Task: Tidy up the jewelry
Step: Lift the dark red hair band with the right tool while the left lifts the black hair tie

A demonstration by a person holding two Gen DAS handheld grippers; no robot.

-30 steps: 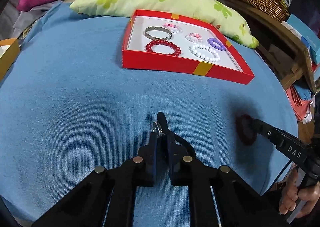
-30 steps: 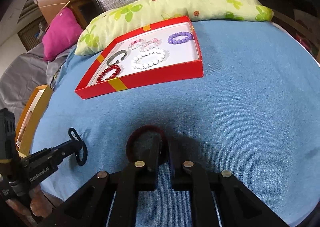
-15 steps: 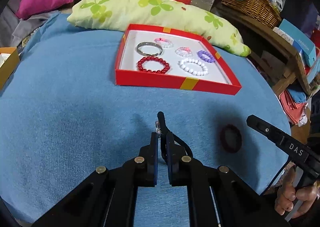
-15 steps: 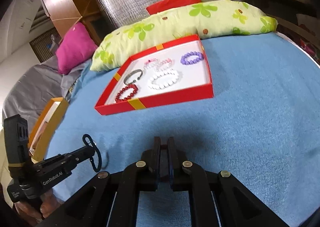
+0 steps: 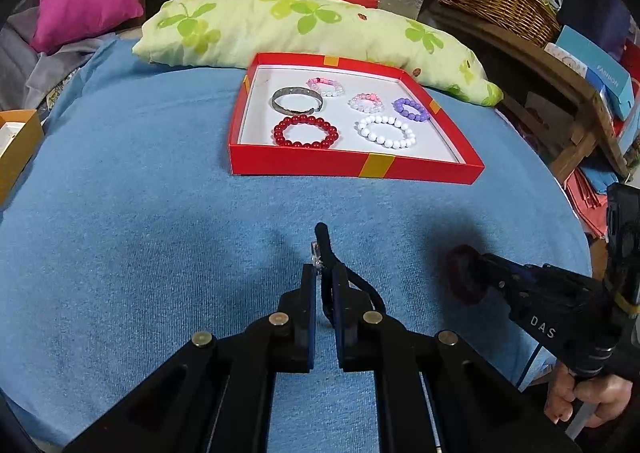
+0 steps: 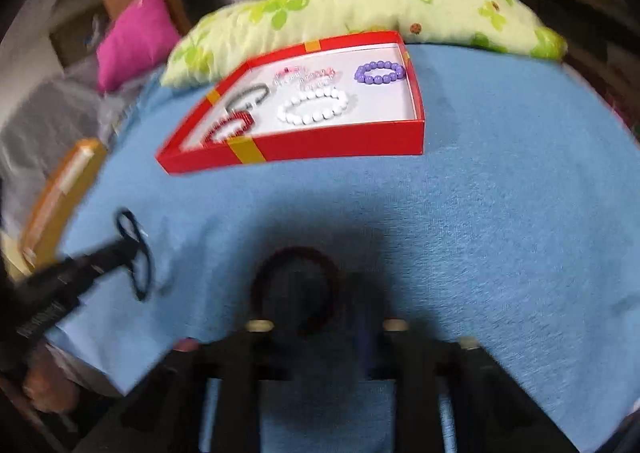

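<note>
A red tray point(image 5: 420, 167) with a white floor holds several bracelets: red beads point(image 5: 306, 132), white beads point(image 5: 386, 132), purple beads point(image 5: 411, 109) and a silver bangle point(image 5: 297, 100). My left gripper point(image 5: 323, 273) is shut on a black cord bracelet point(image 5: 325, 243) above the blue cloth. In the left wrist view my right gripper point(image 5: 476, 273) grips a dark red bracelet point(image 5: 460, 273). The right wrist view is blurred; the dark red bracelet point(image 6: 296, 285) lies between the spread fingers and the tray point(image 6: 340, 143) is ahead.
A green flowered pillow point(image 5: 288, 29) lies behind the tray. A pink cushion point(image 5: 88, 1) is at the far left, an orange box point(image 5: 20, 141) at the left edge, a wicker basket point(image 5: 500, 1) on a wooden shelf at the right.
My right gripper came back down onto the dark red bracelet on the cloth and its fingers spread apart. My left gripper rose slightly with the black bracelet.
</note>
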